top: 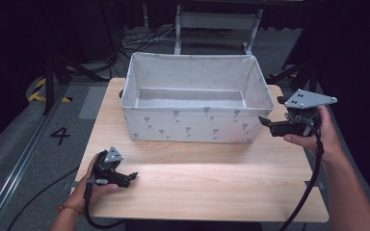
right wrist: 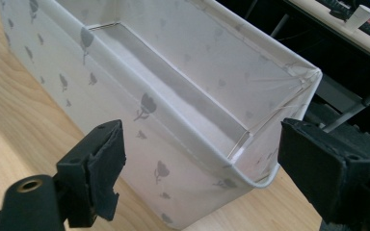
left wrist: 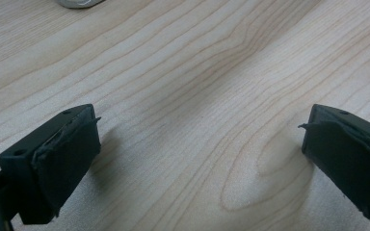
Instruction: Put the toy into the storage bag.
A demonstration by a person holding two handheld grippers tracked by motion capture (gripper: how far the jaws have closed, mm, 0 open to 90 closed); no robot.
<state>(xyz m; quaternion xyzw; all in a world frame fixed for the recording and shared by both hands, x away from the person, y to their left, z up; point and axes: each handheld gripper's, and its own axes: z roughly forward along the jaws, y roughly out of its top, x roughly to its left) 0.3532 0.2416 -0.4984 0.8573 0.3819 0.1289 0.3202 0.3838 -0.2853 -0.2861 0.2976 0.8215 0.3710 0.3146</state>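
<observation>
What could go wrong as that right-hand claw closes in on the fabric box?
The fabric box looks soft, so the open right gripper at its corner might crumple the rim rather than grip firmly. A one-sided push could also slide the box across the table, since the left gripper rests apart.

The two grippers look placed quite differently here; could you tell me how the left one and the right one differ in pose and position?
The left gripper sits low on the bare wooden table near its front left corner, while the right gripper is held higher at the right end of the fabric bin. The left gripper faces plain wood; the right gripper points at the bin's corner. Both have open jaws with nothing between them.
</observation>
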